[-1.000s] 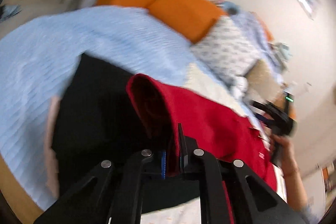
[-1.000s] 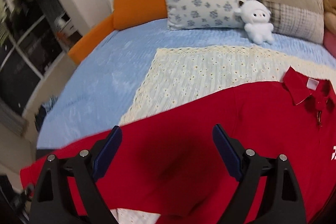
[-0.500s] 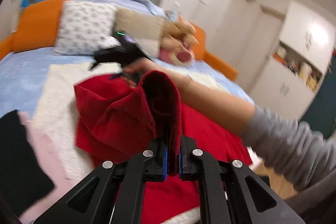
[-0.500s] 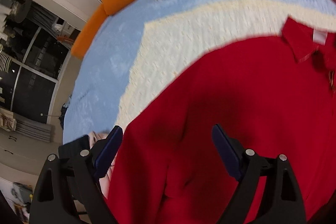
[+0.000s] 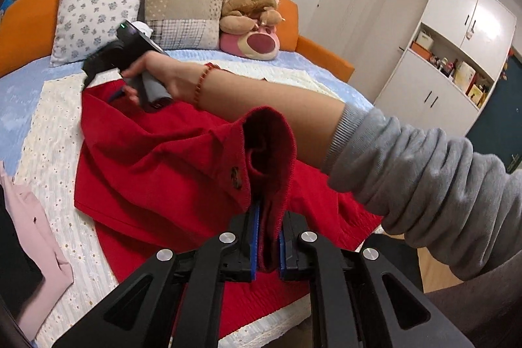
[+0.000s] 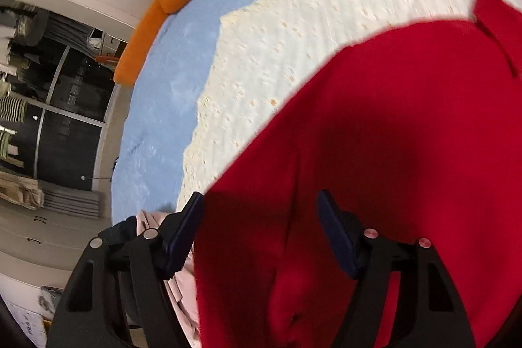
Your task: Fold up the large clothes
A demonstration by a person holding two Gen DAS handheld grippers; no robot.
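Jaws of the left gripper [image 5: 267, 245] clamp the red shirt [image 5: 156, 158]; right gripper [image 6: 261, 232] jaws are closing over it, not yet touching.

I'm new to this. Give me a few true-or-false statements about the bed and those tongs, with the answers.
1. The left tongs pinch a fold of the red shirt. True.
2. The right tongs are clamped shut on the shirt. False: they hover over it, jaws apart and closing.
3. The shirt lies on a cream blanket. True.
4. The headboard is green. False: orange.
5. A pink garment lies beside the shirt. True.
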